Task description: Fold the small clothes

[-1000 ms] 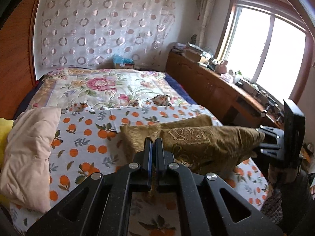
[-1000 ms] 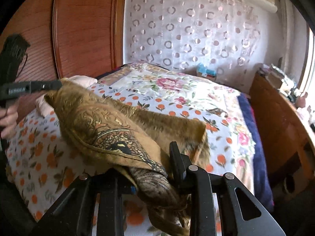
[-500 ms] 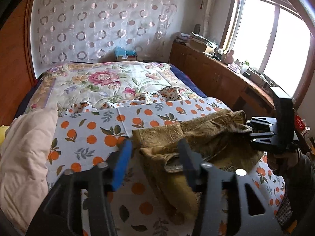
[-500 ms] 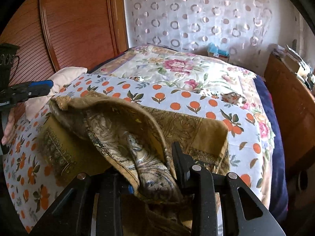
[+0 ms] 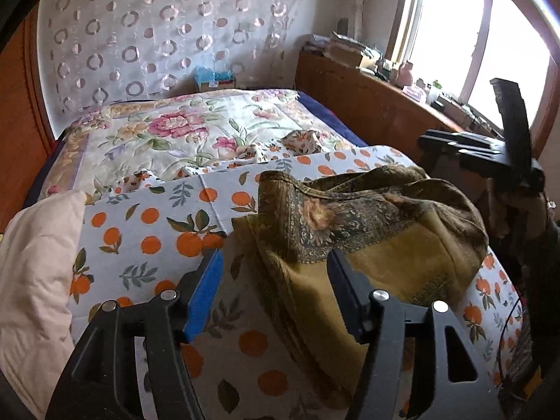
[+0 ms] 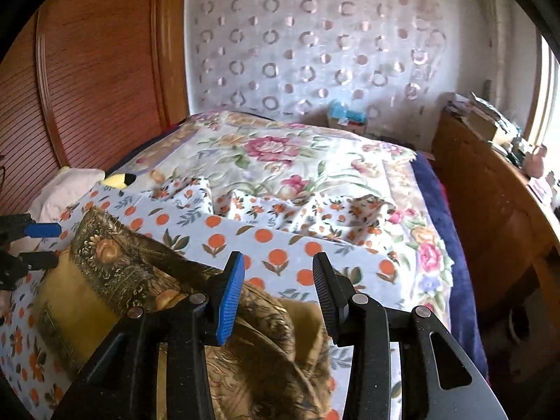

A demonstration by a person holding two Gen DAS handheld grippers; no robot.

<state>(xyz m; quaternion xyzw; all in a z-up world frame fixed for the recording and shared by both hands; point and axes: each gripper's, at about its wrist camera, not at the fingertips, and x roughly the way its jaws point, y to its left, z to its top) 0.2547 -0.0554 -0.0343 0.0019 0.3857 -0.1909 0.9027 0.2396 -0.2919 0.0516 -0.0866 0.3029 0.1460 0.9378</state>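
An olive-gold patterned cloth (image 5: 367,231) lies loosely folded on the orange-print sheet (image 5: 147,224) of the bed. It also shows in the right wrist view (image 6: 115,280). My left gripper (image 5: 273,280) is open and empty, its jaws spread over the cloth's near left edge. My right gripper (image 6: 276,280) is open and empty above the cloth's right end. The right gripper shows at the far right of the left wrist view (image 5: 434,147). The left gripper shows at the left edge of the right wrist view (image 6: 56,243).
A pale pink pillow (image 5: 35,266) lies at the bed's left side. A floral quilt (image 5: 182,133) covers the far half of the bed. A wooden cabinet (image 5: 367,105) with clutter runs along the right under the window. A wooden headboard (image 6: 91,80) stands at the left.
Both grippers opened and let go of the cloth, the left first and then the right. The cloth dropped from being stretched in the air onto the sheet, folded over itself.
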